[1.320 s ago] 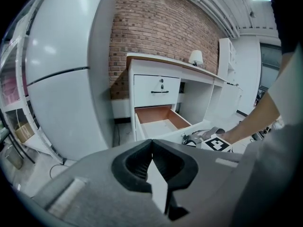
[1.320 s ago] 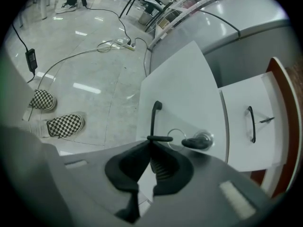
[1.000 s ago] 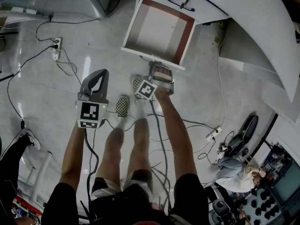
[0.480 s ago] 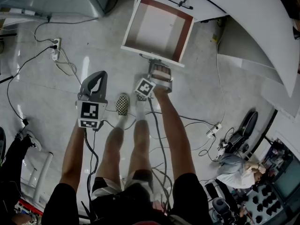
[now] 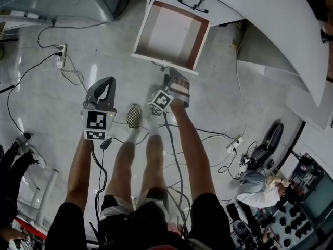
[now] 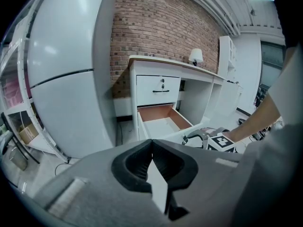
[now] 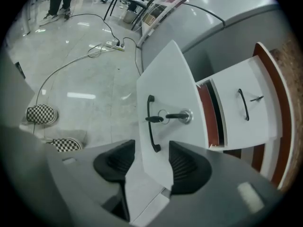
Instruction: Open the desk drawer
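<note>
The lower desk drawer point(image 5: 171, 33) stands pulled out, its reddish-brown inside empty. Its white front point(image 7: 168, 103) carries a black handle point(image 7: 150, 123) and a key in the lock point(image 7: 177, 116). My right gripper point(image 5: 174, 78) hovers just in front of that handle. Its jaws are opening and stand wide apart point(image 7: 154, 162), with only the drawer front's lower edge seen between them and no pad touching. My left gripper point(image 5: 102, 94) hangs over the floor to the left, shut on nothing point(image 6: 152, 148). From there the open drawer point(image 6: 163, 122) shows ahead.
The closed upper drawer point(image 5: 192, 4) sits above the open one. Cables and a power strip point(image 5: 62, 53) lie on the floor to the left, another strip point(image 5: 234, 144) to the right. Checkered shoes point(image 5: 135, 116) stand below the grippers. A large white appliance point(image 6: 66, 79) stands to the left.
My right gripper's jaws have opened and let go of the drawer handle. The drawer stays pulled out. The left gripper has hardly moved.
</note>
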Tool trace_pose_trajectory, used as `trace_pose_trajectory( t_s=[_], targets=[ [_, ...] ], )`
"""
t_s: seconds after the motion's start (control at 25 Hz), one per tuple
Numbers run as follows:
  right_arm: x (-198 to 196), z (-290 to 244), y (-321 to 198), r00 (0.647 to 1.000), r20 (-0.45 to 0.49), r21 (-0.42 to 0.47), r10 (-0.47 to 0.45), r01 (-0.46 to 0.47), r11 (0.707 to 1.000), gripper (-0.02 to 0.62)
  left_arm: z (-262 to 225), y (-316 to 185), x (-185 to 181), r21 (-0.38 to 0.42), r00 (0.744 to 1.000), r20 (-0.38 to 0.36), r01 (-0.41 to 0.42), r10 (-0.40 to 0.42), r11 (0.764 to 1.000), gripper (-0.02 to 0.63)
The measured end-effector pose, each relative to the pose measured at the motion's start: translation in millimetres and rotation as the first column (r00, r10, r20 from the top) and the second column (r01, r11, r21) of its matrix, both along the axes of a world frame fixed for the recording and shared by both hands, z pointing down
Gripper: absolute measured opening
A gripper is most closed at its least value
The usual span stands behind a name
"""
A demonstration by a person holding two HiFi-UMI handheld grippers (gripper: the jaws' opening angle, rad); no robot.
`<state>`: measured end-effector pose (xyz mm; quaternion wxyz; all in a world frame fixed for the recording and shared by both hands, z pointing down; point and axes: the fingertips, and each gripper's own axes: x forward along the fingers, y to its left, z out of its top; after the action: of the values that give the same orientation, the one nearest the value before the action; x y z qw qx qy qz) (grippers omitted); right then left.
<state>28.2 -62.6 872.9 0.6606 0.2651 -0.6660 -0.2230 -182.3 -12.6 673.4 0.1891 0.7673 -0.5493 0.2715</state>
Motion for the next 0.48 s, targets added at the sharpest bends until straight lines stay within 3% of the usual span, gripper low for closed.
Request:
trace_pose_trajectory(
  t_s=[0.28, 0.48],
  targets=[
    [9.3, -22.4, 14.4, 0.999, 0.034, -0.031, 0.022, -0.021, 0.999, 0.229, -27.6, 4.5, 15.7, 0.025, 1.000, 0.009, -0.021, 0.021, 0.999, 0.011],
    [4.5, -67.5, 11.8, 0.983, 0.159, -0.049, 0.091, -0.085, 0.995, 0.229, -62.5, -2.6, 24.0, 0.066, 0.999, 0.015, -0.041, 0.041, 0.997, 0.011]
  ],
)
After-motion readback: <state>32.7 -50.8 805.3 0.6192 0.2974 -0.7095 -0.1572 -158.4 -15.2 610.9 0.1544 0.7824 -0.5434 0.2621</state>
